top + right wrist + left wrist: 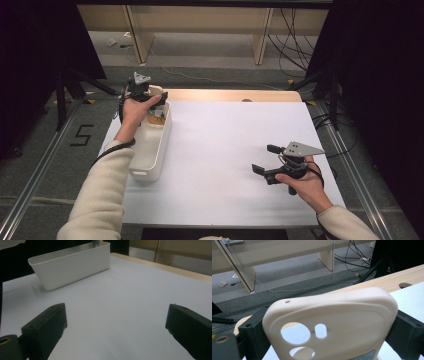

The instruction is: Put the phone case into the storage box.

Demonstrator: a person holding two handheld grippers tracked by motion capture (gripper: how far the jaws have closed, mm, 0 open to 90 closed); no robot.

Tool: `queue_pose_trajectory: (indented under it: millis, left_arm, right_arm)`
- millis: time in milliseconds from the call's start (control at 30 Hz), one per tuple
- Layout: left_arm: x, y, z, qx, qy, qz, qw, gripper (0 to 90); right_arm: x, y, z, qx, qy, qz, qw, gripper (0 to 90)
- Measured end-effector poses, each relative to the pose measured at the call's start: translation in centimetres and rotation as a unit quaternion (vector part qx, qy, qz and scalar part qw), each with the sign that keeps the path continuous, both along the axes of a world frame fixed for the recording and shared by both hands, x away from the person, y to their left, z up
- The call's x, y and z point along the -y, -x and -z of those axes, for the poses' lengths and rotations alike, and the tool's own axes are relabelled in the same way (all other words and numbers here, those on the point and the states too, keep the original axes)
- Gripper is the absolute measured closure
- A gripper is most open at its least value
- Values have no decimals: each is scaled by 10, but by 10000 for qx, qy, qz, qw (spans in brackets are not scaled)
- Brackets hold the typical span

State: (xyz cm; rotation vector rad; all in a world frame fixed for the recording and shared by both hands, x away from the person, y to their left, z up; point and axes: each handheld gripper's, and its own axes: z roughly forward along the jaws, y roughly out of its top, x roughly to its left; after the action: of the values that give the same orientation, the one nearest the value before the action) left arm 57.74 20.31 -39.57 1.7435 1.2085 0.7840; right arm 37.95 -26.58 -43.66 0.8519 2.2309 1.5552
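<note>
A cream phone case with round camera cut-outs stands upright between the two black jaws of my left gripper, which is shut on its sides. From above, the left gripper hangs over the far end of a long white bin at the table's left edge. Something brownish lies inside the bin below it; I cannot tell what it is. My right gripper is open over the bare white table top at the front right, nothing between its jaws. The right gripper faces the bin.
The white table top lies over a wooden table whose far edge has a round hole. Beyond it are grey floor, loose cables and shelf legs. Black stands flank both sides.
</note>
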Motion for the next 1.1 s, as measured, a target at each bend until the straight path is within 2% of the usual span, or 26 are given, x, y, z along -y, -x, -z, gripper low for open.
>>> queue_pose_trajectory:
  millis: [733,1100]
  left_arm:
    - [0,-3,8,-133,-16,-60,9999,71]
    - [-1,-5,9,-203,66,-79,9997,54]
  right_arm:
    - [-1,0,1,-13,2,-11,10000,46]
    - [-1,0,0,2,11,-10,10000,46]
